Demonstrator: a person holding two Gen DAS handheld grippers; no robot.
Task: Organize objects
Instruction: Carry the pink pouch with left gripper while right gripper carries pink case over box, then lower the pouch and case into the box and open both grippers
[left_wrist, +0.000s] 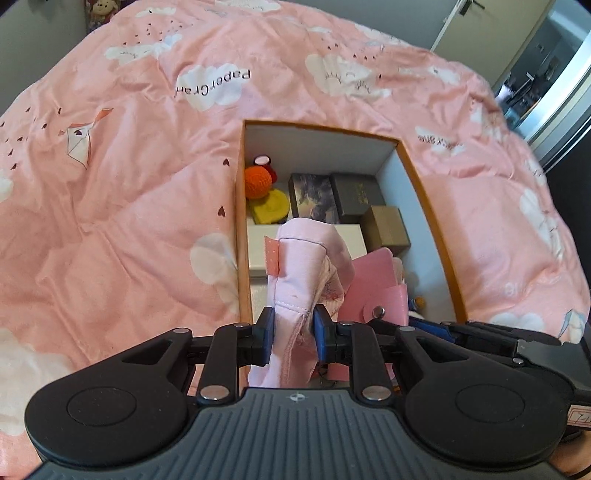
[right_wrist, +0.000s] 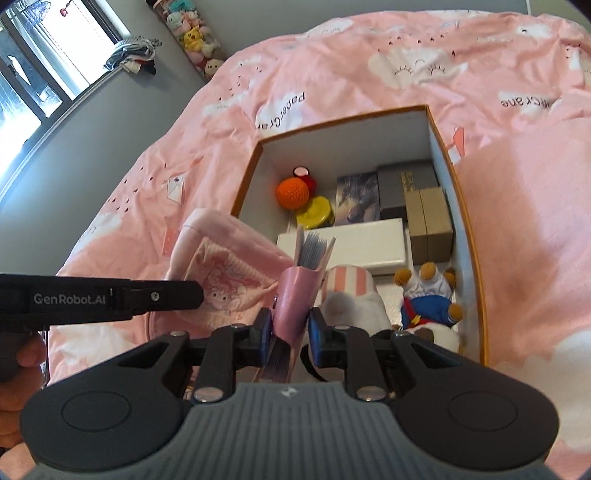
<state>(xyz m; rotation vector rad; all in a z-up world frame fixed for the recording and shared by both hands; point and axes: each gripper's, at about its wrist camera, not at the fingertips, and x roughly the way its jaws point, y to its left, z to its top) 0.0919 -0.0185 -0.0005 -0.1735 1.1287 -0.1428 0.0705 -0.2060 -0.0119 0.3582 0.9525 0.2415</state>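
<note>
Pink cloud-print bedding (left_wrist: 147, 184) covers the bed and carries an open orange-rimmed cardboard box (left_wrist: 424, 192), white inside; a window and a row of plush toys (right_wrist: 192, 37) show at the edge of the right wrist view.

Much of the sorting looks done: at the far end of the box sit an orange crocheted ball (right_wrist: 293, 192), a small red item with a white top (right_wrist: 302, 172) behind it, and a yellow round piece (right_wrist: 316, 212); beside them stand a picture-printed box (right_wrist: 358, 199), a dark grey box (right_wrist: 406, 190) and a tan box (right_wrist: 430, 221), packed side by side; a long white box (right_wrist: 343, 243) lies across the middle; nearer the camera lie a white plush with pink stripes (right_wrist: 351, 291) and a small bear doll in blue clothes (right_wrist: 428, 299).

Two things are not yet settled. The left gripper (left_wrist: 293, 325) has its jaws clenched on the hem of a pale pink garment (left_wrist: 306, 266), which hangs over the near left part of the box; the right gripper (right_wrist: 290, 326) has its jaws clenched on a pink card wallet (right_wrist: 297, 291), its grey sleeves fanned open above, held over the near end between the garment and the striped plush.

By my judgement the task is near its close; what is left is to lay the wallet and the garment into the remaining near space and let go; the garment is soft and may drape over the rim.
</note>
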